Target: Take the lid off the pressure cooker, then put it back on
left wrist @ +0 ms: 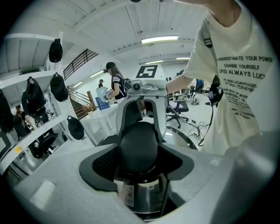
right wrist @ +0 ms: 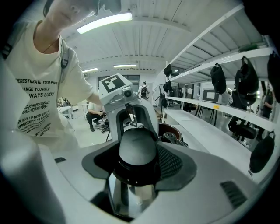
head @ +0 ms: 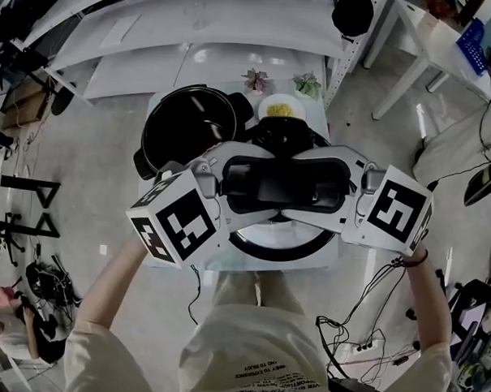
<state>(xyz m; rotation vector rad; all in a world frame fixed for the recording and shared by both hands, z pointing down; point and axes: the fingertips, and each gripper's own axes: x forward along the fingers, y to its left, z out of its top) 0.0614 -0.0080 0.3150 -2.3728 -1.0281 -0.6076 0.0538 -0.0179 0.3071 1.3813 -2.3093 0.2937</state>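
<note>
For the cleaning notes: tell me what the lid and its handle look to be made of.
The lid looks like polished stainless steel: it mirrors its surroundings and glints. The handle is probably moulded black plastic with a satin finish: rounded ends, soft dull highlights, no mirror reflections.

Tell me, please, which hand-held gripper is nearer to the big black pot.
Left. The left hand-held gripper, gripping the lid handle, sits just beside the black pot; the right hand-held gripper grips the handle's other end, farther away.
</note>
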